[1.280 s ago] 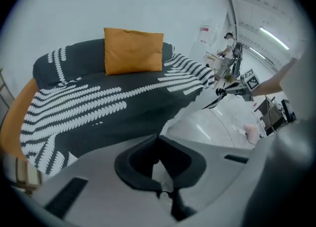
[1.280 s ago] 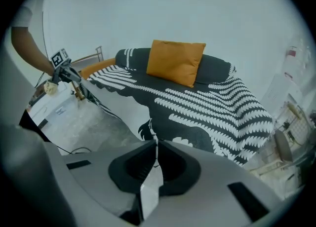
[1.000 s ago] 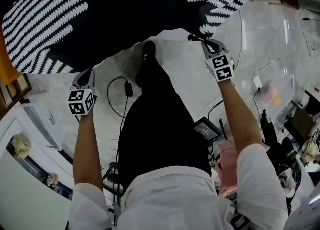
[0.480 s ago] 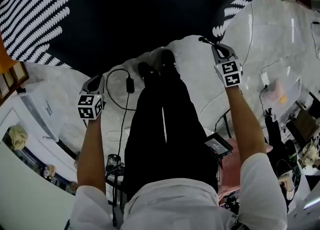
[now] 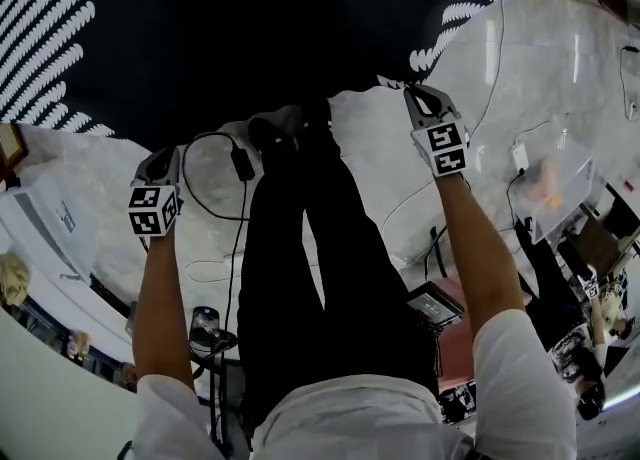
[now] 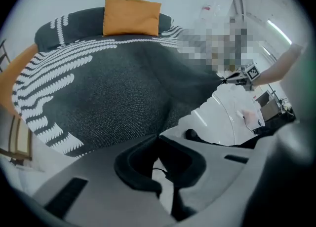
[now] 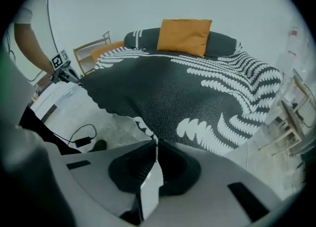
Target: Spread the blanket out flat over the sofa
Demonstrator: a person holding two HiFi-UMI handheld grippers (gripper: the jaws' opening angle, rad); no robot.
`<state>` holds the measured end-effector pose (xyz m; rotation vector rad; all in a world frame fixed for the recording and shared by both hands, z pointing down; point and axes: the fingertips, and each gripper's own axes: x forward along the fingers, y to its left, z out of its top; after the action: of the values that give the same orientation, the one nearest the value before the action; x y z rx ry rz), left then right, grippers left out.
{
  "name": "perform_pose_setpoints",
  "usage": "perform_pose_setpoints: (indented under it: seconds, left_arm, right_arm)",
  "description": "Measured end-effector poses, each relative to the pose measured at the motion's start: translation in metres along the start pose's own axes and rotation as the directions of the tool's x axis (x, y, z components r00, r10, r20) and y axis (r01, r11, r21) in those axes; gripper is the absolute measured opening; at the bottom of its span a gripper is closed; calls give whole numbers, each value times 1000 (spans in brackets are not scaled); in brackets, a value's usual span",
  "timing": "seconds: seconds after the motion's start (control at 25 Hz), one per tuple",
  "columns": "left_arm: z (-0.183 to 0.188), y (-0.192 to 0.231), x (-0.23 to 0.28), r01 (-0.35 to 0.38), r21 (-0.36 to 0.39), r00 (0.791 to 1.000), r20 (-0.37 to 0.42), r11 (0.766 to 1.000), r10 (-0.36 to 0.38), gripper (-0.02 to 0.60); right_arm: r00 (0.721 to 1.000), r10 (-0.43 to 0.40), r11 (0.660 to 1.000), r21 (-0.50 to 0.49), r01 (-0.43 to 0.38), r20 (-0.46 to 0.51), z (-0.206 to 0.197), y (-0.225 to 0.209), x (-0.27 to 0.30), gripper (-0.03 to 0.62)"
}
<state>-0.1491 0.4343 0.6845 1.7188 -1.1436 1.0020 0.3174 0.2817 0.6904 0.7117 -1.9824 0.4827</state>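
Gripping the near hem at two spots well apart, both tools are clamped on the dark charcoal woven blanket (image 5: pixel 250 28) patterned with bands of white feather-like marks. The left gripper (image 5: pixel 167 154) has its jaws pressed together on the cloth's edge, and the dark weave runs straight out from their tips in the left gripper view. The right gripper (image 5: pixel 413 94) is likewise closed on the hem, with a scalloped bit of white-patterned edge (image 7: pixel 143 127) leading into the meeting jaws in the right gripper view. Between the two grips the hem hangs in a shallow curve above the pale marbled floor (image 5: pixel 370 148).

From there the blanket stretches away over the sofa (image 6: pixel 22 65), whose orange upholstery shows bare along one side. The cloth covers the seat and climbs the rounded back. A rectangular orange fabric cushion (image 7: pixel 185 36) leans upright against that back, on top of the blanket. The dark middle of the cloth lies fairly smooth, with a soft fold running towards the hem.

In the head view the person stands just short of the hem, black trousers (image 5: pixel 310 248) and dark shoes (image 5: pixel 285 128) between the outstretched bare forearms. A black cable with a small power brick (image 5: pixel 243 163) loops on the floor beside the feet.
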Motion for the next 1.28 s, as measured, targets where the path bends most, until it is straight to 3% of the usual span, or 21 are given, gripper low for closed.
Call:
perform_pose_setpoints:
  seconds: [0.4, 0.64, 1.0, 1.04, 1.12, 1.28]
  left_arm:
    - [-23, 22, 58, -30, 11, 1000, -9, 999, 30, 14]
    - [-22, 27, 92, -39, 50, 998, -42, 998, 41, 14]
    - [-23, 38, 147, -48, 51, 998, -47, 998, 51, 17]
    - [-23, 37, 152, -47, 42, 998, -50, 998, 49, 30]
    - [-23, 32, 163, -37, 28, 996, -79, 999, 39, 141]
    - [-24, 14, 175, -10, 15, 994, -112, 1000, 12, 144]
  right_arm:
    - [1000, 17, 1000, 20, -17, 2, -21, 2, 64, 37]
    - [1000, 19, 992, 125, -21, 16, -29, -5, 100, 37]
    - [998, 60, 995, 86, -58, -21, -46, -8, 153, 42]
    - [997, 67, 995, 79, -65, -24, -47, -8, 156, 49]
    - [996, 81, 994, 72, -78, -30, -51, -10, 159, 58]
    - [995, 90, 991, 101, -87, -29, -52, -7, 156, 63]
